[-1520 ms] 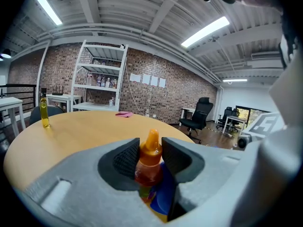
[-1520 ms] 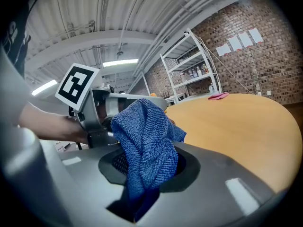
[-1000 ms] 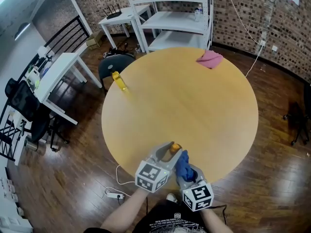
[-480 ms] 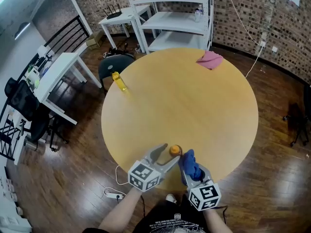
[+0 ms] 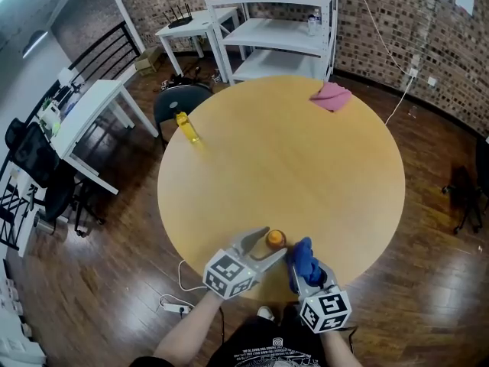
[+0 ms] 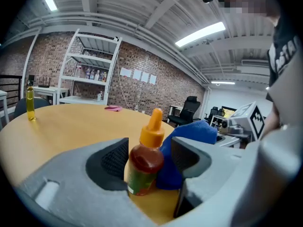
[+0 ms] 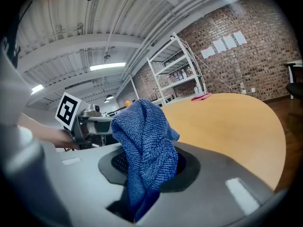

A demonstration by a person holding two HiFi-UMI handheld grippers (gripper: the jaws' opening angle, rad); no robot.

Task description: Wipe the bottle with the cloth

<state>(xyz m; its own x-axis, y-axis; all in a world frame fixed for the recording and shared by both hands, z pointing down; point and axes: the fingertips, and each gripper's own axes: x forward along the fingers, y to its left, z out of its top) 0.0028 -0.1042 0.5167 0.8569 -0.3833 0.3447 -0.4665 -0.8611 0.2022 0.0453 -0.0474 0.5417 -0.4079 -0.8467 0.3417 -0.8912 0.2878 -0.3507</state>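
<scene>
The round wooden bench (image 5: 290, 151) spreads before me. My left gripper (image 5: 270, 244) has just been opening its jaws and they stand wide, pressing nothing. My right gripper (image 5: 304, 271) has its jaws clamped on the bunched blue cloth (image 7: 142, 141). The small orange-capped bottle (image 6: 144, 167) stands upright near the bench's edge, between my left jaws, with the cloth just beside it.

The left gripper (image 5: 273, 242), fingers (image 5: 250, 241) just opening, straddles the bottle (image 5: 275, 238); the right gripper (image 5: 300, 267) holds the cloth (image 5: 306, 254).
</scene>
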